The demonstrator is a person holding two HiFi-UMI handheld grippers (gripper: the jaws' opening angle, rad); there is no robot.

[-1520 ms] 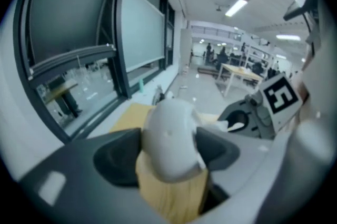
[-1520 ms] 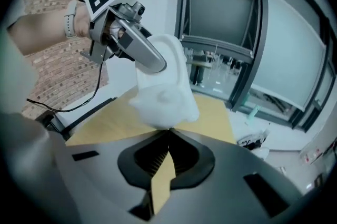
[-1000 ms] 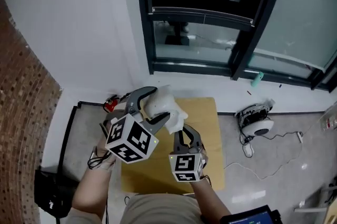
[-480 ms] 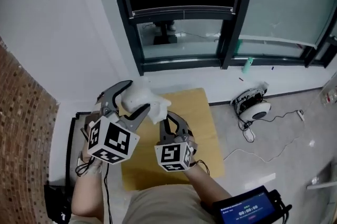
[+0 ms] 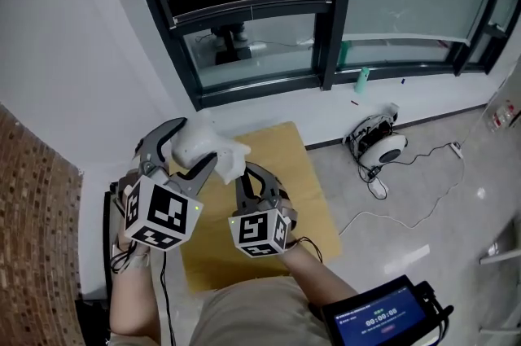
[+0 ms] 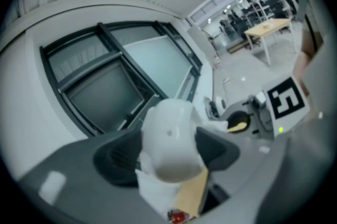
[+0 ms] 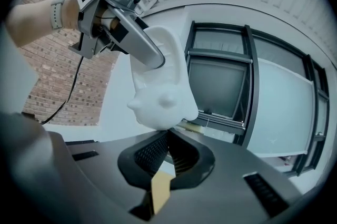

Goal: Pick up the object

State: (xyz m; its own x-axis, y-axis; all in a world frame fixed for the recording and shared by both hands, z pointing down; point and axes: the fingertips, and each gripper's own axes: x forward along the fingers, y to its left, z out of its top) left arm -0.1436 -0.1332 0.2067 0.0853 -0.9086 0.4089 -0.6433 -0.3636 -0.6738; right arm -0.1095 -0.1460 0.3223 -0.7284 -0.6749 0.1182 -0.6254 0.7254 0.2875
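A white moulded plastic figure (image 5: 229,157) hangs in the air above a small wooden table (image 5: 297,190). My left gripper (image 5: 190,147) is shut on it, one dark jaw on each side. In the left gripper view the figure (image 6: 171,136) fills the gap between the jaws. My right gripper (image 5: 259,183) sits just right of and below the figure, jaws together and empty. In the right gripper view the figure (image 7: 160,86) hovers just above the right gripper (image 7: 169,146), with no visible contact, and the left gripper's finger (image 7: 141,51) presses on the figure's side.
A dark-framed window (image 5: 244,10) stands along the far wall. A white round device with cables (image 5: 378,145) lies on the grey floor to the right. A brick wall (image 5: 32,214) is at the left, and a tablet screen (image 5: 378,320) is at the bottom right.
Both grippers and the held figure have drifted left and slightly down in the head view as the view turned. The left gripper's hold is unchanged.
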